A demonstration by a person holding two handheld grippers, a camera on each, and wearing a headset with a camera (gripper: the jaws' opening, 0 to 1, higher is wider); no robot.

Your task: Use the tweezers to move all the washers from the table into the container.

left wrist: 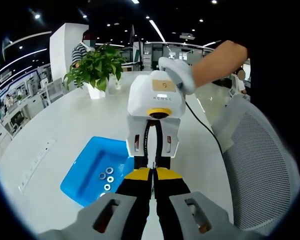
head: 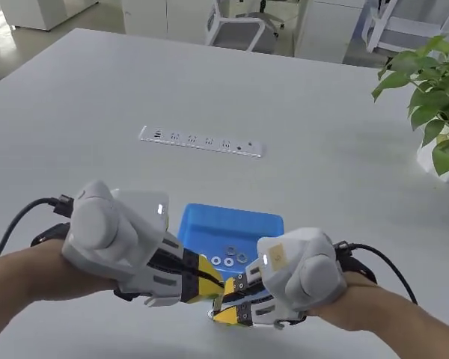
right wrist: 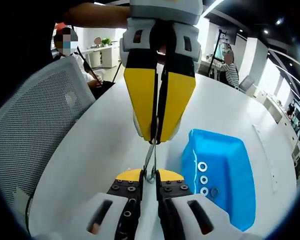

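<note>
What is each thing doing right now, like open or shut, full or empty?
left gripper: shut on the tweezers.
right gripper: shut on the tweezers' other end.
tweezers: gripped by both grippers.
container: open, upright, four washers inside.
washers: lying flat in the container.
power strip: flat on the table, nothing plugged in.

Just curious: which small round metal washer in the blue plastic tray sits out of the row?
The dark-looking washer, lying beside one end of the row of three bright washers.
</note>
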